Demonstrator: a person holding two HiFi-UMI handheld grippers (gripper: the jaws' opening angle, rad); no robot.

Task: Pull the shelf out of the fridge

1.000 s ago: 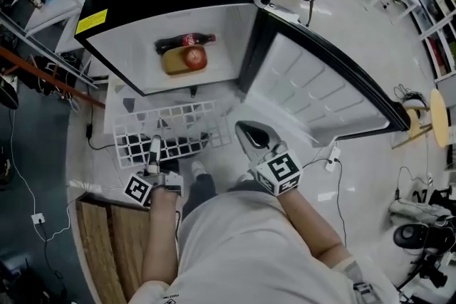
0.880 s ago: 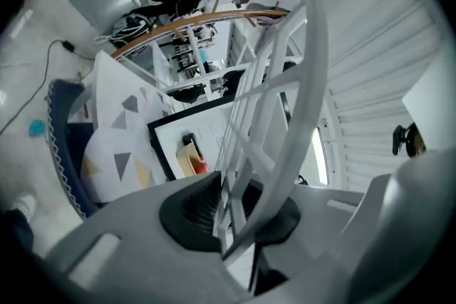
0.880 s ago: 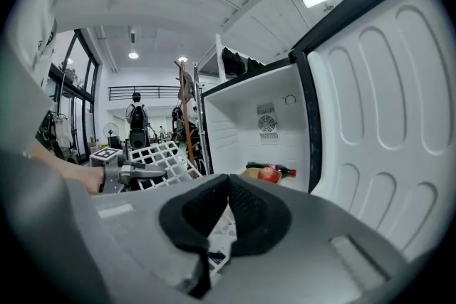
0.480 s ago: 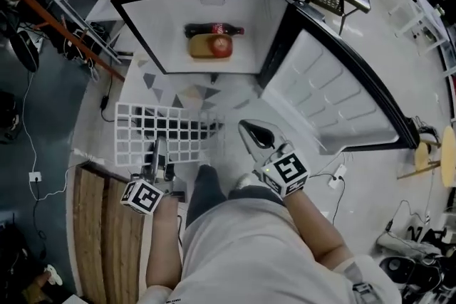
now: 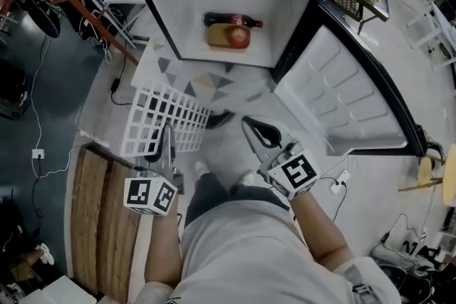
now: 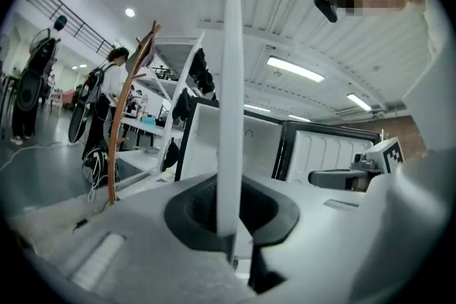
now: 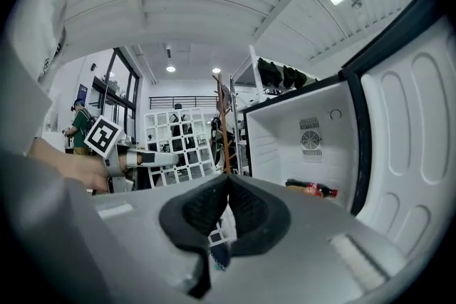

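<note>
**Wire shelf out of the fridge, gripped by the left fingers**

The white wire shelf [image 5: 165, 114] hangs tilted above the floor [image 5: 235, 89], fully clear of the fridge [image 5: 192, 18]. One of its edge bars is clamped between the fingers [image 6: 189, 210] of the left gripper [image 5: 168, 133], which are closed down narrow on it, and the grid spreads ahead of them and to their left. To the right of them, the right gripper [image 5: 249, 124] has its fingers [image 7: 203, 213] pressed together on nothing. Beyond both, the fridge stands open with a cola bottle [image 5: 234, 20] and an apple [image 5: 239, 37] inside, its door [image 5: 342, 103] swung out to the right. The pull looks done, and at most the shelf remains to be set down.
</note>
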